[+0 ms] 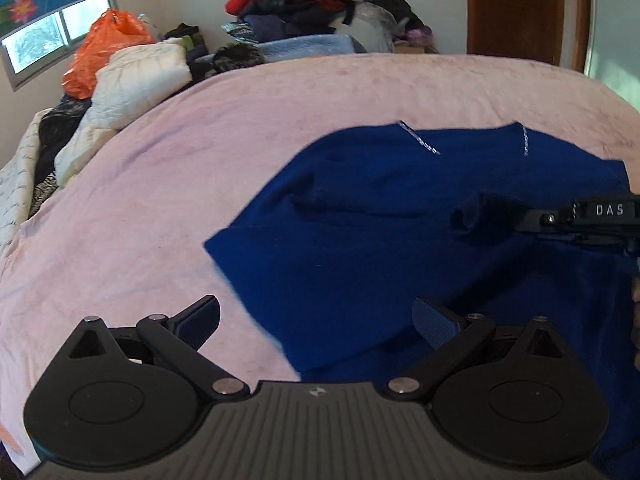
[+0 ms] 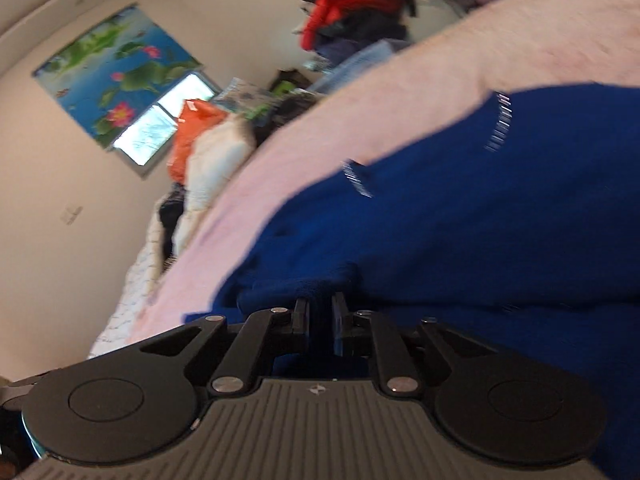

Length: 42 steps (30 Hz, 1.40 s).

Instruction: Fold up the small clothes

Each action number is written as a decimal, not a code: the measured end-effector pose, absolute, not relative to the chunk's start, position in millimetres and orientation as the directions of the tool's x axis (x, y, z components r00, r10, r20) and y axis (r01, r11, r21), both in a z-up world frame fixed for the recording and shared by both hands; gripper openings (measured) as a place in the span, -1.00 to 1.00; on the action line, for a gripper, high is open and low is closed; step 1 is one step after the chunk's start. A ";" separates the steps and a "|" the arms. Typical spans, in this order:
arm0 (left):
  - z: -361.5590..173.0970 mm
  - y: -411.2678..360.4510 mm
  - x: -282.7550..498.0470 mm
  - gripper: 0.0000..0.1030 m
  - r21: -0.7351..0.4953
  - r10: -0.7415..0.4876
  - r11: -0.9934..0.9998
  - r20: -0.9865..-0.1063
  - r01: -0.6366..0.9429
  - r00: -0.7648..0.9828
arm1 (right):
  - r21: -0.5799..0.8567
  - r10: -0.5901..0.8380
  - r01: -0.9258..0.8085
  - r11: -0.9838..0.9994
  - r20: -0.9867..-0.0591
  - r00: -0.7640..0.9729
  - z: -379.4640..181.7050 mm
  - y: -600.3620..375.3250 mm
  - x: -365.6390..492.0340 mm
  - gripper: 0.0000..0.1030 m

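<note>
Garment: blue sweater (image 1: 400,216) is lying partly folded on the pink bed (image 1: 160,200), right of centre.
Left tool (image 1: 316,320): hovering at the sweater's near edge, fingers spread apart, gripping nothing.
Right tool (image 2: 320,312): fingers are pinching a bunched sweater fold.
Far side: clothes pile (image 1: 296,4) is sitting beyond the bed.

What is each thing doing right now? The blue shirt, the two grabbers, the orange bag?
Blue garment: lying partly spread on the pink bedcover, wrinkled.
Left gripper: open, holding nothing.
Right gripper: shut on a bunch of the blue fabric.
Orange plastic bag: bulging, among piled clothes.
</note>
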<state>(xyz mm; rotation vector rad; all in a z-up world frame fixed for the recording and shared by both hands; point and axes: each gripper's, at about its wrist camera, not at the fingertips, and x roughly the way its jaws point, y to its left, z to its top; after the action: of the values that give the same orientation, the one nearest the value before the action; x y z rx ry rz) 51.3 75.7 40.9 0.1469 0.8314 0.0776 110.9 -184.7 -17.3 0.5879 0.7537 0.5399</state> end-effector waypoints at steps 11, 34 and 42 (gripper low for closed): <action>15.2 76.1 61.3 1.00 0.127 0.101 0.992 -0.790 0.001 0.604 | 0.347 0.499 -0.360 0.866 -0.555 0.665 2.5 -139.6 114.8 -0.10; 10.0 64.3 67.6 1.00 0.107 0.073 0.994 -0.803 0.023 0.591 | 0.160 0.444 -0.434 0.887 -0.560 0.699 5.9 -119.2 103.9 0.25; 13.1 65.8 66.0 1.00 0.104 0.070 0.994 -0.796 0.023 0.601 | 0.030 0.403 -0.471 0.882 -0.567 0.718 5.3 -98.7 103.5 -0.93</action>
<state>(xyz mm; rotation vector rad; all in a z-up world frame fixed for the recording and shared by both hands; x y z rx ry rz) 66.0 65.8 13.1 0.1072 0.9265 0.0275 103.5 -98.7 5.3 -0.1191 0.5985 0.4847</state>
